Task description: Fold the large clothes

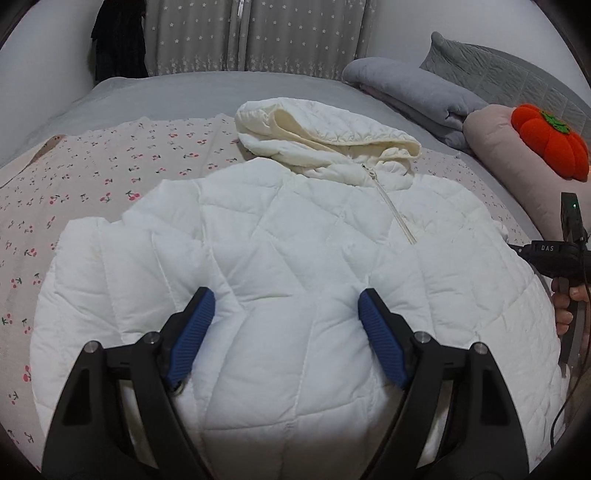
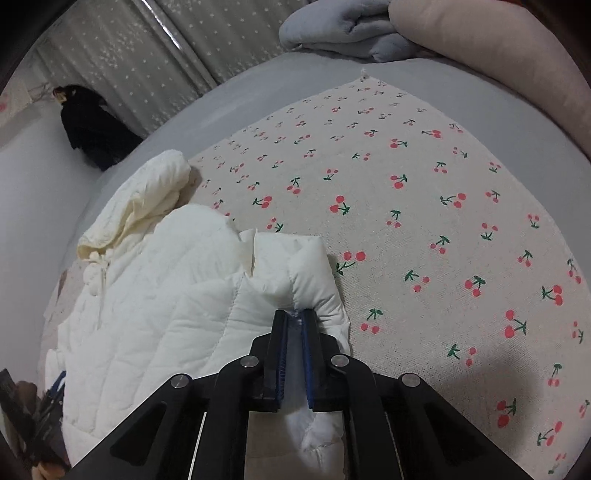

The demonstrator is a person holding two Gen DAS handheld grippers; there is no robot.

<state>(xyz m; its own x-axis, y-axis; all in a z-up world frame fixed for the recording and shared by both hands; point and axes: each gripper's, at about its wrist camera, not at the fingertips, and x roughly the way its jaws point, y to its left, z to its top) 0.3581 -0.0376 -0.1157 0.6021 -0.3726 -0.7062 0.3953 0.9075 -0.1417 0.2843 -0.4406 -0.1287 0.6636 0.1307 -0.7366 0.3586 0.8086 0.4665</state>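
A white quilted hooded jacket [image 1: 295,229] lies front-up on a cherry-print cloth [image 1: 92,177], hood [image 1: 317,129] at the far end, zipper closed. My left gripper [image 1: 286,306] hovers over the jacket's lower middle with its blue pads [image 1: 192,332] wide apart; the padding bulges between them, and no pad pinches it. In the right wrist view, my right gripper [image 2: 294,317] is shut on a fold of the jacket's [image 2: 155,295] right edge, white fabric squeezed between its pads. The right tool and the hand on it [image 1: 565,269] show at the right edge of the left wrist view.
The cherry-print cloth [image 2: 424,221] covers a grey bed [image 1: 184,92]. A folded grey blanket [image 1: 413,92], a pink pillow [image 1: 509,155] and an orange pumpkin cushion [image 1: 550,144] lie at the right. Star-patterned curtains [image 1: 251,33] and a dark garment [image 1: 118,40] hang behind.
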